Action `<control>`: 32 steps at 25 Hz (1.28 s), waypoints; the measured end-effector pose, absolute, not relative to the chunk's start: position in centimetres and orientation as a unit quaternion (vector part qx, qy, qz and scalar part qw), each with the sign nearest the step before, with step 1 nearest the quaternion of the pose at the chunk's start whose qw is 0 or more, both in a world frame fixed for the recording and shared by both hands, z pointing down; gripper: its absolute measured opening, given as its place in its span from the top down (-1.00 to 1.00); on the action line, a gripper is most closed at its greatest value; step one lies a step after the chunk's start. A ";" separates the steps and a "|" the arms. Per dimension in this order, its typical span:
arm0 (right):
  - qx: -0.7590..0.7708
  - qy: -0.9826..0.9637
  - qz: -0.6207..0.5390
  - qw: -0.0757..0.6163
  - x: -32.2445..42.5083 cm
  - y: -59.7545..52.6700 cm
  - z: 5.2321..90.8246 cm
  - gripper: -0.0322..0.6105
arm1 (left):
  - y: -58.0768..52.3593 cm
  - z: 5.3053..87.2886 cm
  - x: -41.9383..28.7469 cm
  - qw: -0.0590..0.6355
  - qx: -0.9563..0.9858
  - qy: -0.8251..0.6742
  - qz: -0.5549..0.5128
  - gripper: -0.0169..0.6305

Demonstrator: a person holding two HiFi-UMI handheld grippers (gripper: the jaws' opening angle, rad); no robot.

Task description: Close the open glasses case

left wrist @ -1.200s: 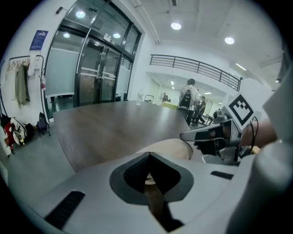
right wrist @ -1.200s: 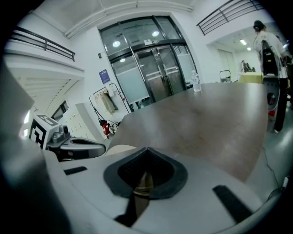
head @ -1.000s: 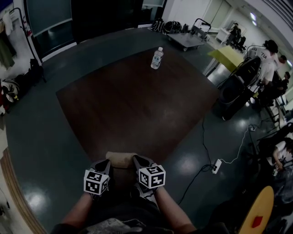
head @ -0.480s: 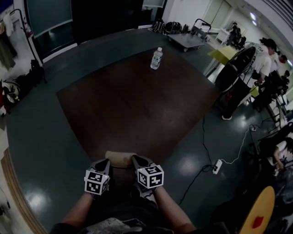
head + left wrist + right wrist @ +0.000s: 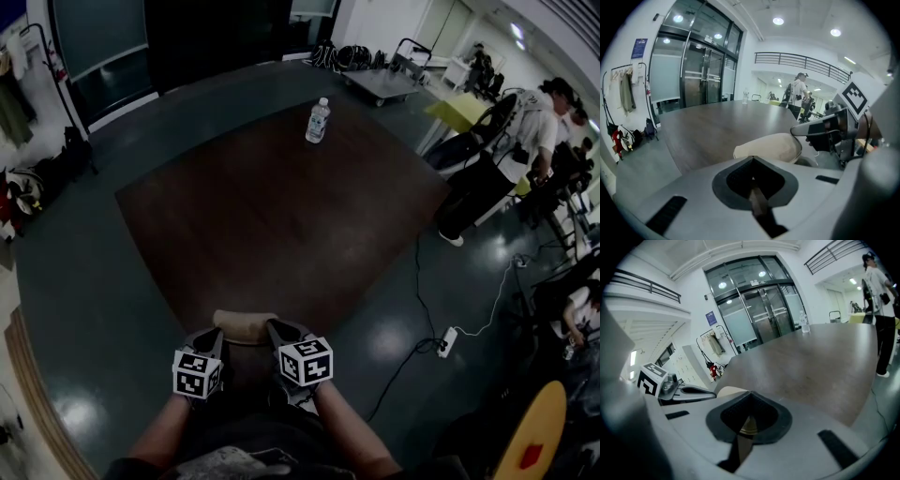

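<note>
**Both grippers flank the case at the table's near edge**

The tan glasses case [image 5: 246, 324] lies on the near edge of the dark brown table [image 5: 281, 206], right in front of the person. The left gripper [image 5: 211, 336] is at its left end and the right gripper [image 5: 279, 330] at its right end, tips just beside or touching the case; can't tell which. In the left gripper view the jaws are pressed together with nothing between them, and the case [image 5: 768, 147] lies just past them. The right gripper view shows the same: jaws together, empty, case [image 5: 729, 391] just ahead to the left. Can't tell if the lid is up or down.

Beyond the case a wide stretch of tabletop runs to a water bottle [image 5: 318, 121] standing upright near the far edge, well apart from the case. The grey floor [image 5: 84, 309] surrounds the table. To the right, off the table, are a power strip with cable [image 5: 443, 340] and a standing person [image 5: 506, 159].
</note>
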State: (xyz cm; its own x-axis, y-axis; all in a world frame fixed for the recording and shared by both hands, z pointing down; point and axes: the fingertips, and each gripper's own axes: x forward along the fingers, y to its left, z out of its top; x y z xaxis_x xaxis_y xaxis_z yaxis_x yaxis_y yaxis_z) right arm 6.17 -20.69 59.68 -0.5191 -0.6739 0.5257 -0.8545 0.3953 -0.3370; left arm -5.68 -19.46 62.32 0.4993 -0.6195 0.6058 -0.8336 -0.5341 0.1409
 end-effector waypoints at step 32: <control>0.508 -0.821 0.257 0.050 17.6 -13.0 54.8 0.94 | -11.7 53.4 0.8 0.181 0.869 -0.444 0.119 0.92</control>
State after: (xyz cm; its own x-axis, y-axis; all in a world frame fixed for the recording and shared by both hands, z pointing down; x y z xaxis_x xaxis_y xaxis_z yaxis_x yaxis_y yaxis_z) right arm 17.64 -12.98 54.80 -0.4788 -0.8083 0.3428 -0.8595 0.3521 -0.3704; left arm 0.79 -11.71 53.44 0.5776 -0.7286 0.3680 -0.8150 -0.5404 0.2092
